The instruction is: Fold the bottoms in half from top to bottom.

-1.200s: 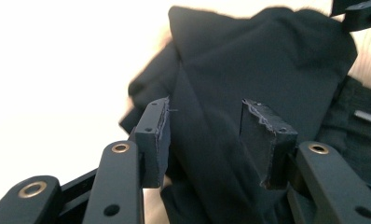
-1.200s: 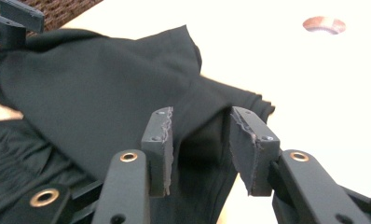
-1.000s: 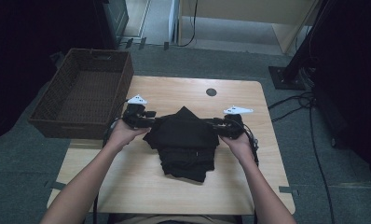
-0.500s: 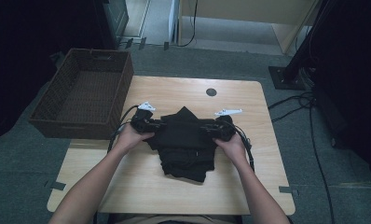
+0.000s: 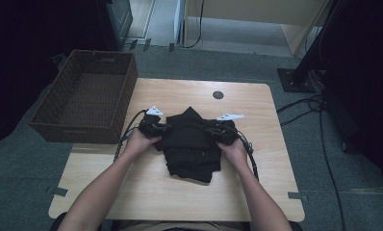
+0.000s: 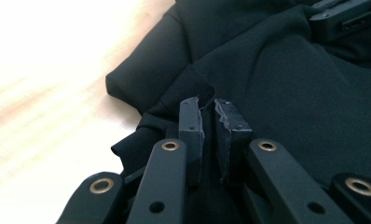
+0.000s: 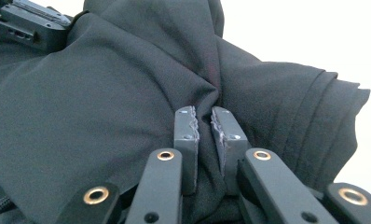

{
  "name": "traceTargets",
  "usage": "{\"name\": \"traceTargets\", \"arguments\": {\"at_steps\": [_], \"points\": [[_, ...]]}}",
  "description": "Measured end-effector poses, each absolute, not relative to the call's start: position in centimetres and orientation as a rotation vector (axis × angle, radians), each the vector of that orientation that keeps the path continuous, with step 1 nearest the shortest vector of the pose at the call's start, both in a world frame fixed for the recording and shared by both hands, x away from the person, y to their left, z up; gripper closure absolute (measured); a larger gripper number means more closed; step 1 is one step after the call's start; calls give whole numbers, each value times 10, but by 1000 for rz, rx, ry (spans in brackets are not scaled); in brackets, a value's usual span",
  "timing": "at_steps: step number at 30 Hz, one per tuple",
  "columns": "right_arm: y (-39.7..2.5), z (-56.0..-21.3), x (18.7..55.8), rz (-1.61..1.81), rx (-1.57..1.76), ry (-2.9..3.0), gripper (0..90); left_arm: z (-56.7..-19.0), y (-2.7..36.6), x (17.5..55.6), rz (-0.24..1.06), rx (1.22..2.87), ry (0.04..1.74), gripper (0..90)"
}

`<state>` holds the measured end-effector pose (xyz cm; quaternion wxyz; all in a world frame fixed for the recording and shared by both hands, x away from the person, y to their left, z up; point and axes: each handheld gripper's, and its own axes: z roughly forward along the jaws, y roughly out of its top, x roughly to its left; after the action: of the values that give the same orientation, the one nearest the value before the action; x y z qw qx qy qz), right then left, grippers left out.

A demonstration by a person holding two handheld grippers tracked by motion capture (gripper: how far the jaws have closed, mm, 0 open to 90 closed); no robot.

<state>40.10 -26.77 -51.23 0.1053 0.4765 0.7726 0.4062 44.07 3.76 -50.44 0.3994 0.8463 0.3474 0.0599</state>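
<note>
A brown wicker basket [image 5: 83, 96] stands at the far left, partly off the left edge of the table [image 5: 180, 202], with nothing visible inside it.

Just right of the basket, the person's left hand [image 5: 140, 141] holds the left hand-held gripper [image 5: 161, 129] at the left edge of a folded black garment [image 5: 192, 144]. In the left gripper view, the left hand-held gripper [image 6: 207, 116] has its jaws drawn close together on a fold of the black garment [image 6: 286, 93], with cloth pinched between the pads [image 6: 190, 126]. A black cable [image 5: 127, 130] loops from this gripper toward the basket side.

The black garment lies at the middle of the table, bunched upward at its far edge and flat toward the person.

At the garment's right edge, the person's right hand [image 5: 235, 149] holds the right hand-held gripper [image 5: 212, 131]. In the right gripper view, the right hand-held gripper [image 7: 203, 119] is clamped on a gathered ridge of the black garment [image 7: 104, 93], and the cloth puckers into creases at the pads [image 7: 186, 128].

A small dark round disc [image 5: 218, 95] sits in the table top beyond the garment, well apart from it.
</note>
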Motion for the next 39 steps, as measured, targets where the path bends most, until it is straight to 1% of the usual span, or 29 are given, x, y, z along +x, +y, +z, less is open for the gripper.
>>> {"name": "traceTargets", "arguments": {"at_steps": [6, 8, 12, 15, 19, 22, 25, 28, 30, 36, 39], "points": [[-263, -512, 423, 1184, 1431, 2253, 815, -501, 35, 459, 174, 2141, 931, 843], [-261, -508, 425, 1145, 1436, 2262, 810, -495, 38, 458, 190, 2134, 918, 871], [-263, -494, 418, 1145, 1399, 2259, 801, -474, 44, 448, 222, 2080, 867, 881], [-266, -479, 407, 1180, 1357, 2229, 794, -458, 44, 430, 271, 2072, 792, 883], [-269, -462, 385, 1202, 1303, 2205, 772, -447, 47, 410, 255, 2059, 757, 882], [-272, -455, 366, 1214, 1298, 2211, 783, -444, 51, 396, 231, 2063, 750, 879], [-273, -455, 350, 1240, 1306, 2200, 777, -445, 53, 383, 205, 2078, 740, 876], [-272, -459, 335, 1236, 1288, 2229, 827, -449, 55, 369, 182, 2094, 732, 872], [-270, -461, 324, 1225, 1271, 2239, 832, -454, 57, 361, 161, 2105, 736, 869], [-269, -464, 301, 1198, 1248, 2253, 793, -464, 62, 340, 110, 2121, 755, 863], [-271, -465, 292, 1189, 1244, 2268, 725, -466, 64, 339, 88, 2135, 777, 804]]}}
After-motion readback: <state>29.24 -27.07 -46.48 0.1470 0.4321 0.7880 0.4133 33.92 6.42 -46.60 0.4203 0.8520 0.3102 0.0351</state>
